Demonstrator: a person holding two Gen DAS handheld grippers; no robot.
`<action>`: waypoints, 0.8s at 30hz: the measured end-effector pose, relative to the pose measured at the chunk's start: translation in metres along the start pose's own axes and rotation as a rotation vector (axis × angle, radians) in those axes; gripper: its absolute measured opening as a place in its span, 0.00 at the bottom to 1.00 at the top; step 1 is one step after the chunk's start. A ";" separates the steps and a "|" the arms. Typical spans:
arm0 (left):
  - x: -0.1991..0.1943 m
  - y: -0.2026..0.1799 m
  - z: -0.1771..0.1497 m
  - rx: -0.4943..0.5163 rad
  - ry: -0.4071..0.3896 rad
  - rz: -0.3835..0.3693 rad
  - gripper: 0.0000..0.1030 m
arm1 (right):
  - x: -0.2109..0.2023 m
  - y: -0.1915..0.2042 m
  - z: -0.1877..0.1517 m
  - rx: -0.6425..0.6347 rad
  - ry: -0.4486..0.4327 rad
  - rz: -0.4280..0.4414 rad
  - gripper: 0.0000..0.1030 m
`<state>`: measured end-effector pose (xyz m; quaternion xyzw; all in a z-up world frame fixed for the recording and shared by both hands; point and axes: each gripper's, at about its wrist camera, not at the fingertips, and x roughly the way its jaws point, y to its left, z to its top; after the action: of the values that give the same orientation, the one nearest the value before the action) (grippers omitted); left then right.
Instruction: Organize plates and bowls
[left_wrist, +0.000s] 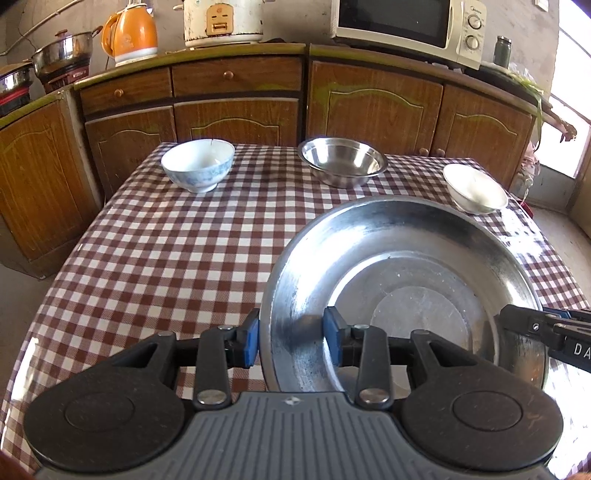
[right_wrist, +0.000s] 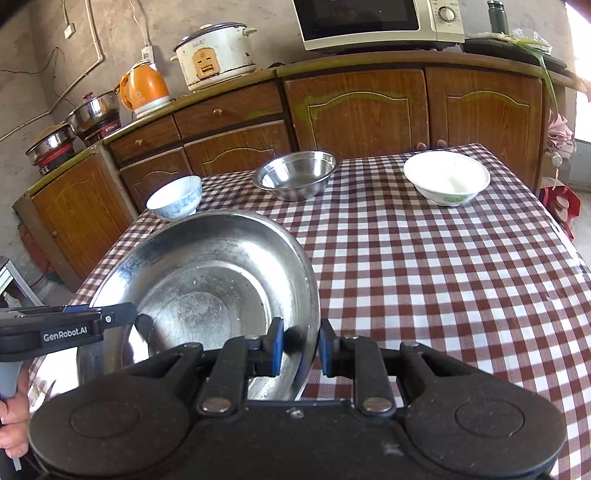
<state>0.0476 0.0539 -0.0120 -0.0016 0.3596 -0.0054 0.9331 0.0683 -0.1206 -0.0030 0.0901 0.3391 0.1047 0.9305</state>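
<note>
A large, shallow steel plate (left_wrist: 406, 273) (right_wrist: 207, 266) hangs over the near part of the checked table (left_wrist: 166, 258) (right_wrist: 424, 277), held from both sides. My left gripper (left_wrist: 291, 341) is shut on its left rim, one blue pad outside and one inside. On the opposite rim my right gripper (right_wrist: 301, 347) is shut the same way. Each gripper also shows at the edge of the other view: right gripper (left_wrist: 517, 321), left gripper (right_wrist: 122, 314). Along the far edge stand a blue-and-white bowl (left_wrist: 197, 166) (right_wrist: 175, 197), a small steel bowl (left_wrist: 341, 160) (right_wrist: 295, 173) and a white bowl (left_wrist: 474, 188) (right_wrist: 447, 177).
Wooden cabinets (left_wrist: 236, 110) (right_wrist: 354, 107) run behind the table. On their counter are an orange kettle (left_wrist: 129, 33) (right_wrist: 144, 88), a rice cooker (left_wrist: 221, 22) (right_wrist: 214, 55), a microwave (left_wrist: 406, 26) (right_wrist: 376, 22) and steel pots (left_wrist: 62, 51) (right_wrist: 92, 110). A person's hand (right_wrist: 13, 424) grips the left handle.
</note>
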 end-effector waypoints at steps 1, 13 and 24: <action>0.000 0.000 0.001 -0.001 -0.001 0.002 0.35 | 0.001 0.001 0.001 0.000 0.000 0.001 0.25; 0.005 0.009 0.008 -0.014 0.000 0.010 0.35 | 0.013 0.008 0.012 -0.011 -0.004 0.003 0.25; 0.015 0.013 0.013 -0.020 0.012 0.017 0.35 | 0.024 0.008 0.015 -0.008 0.007 0.003 0.25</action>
<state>0.0676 0.0672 -0.0131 -0.0080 0.3651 0.0059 0.9309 0.0950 -0.1078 -0.0046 0.0864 0.3420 0.1078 0.9295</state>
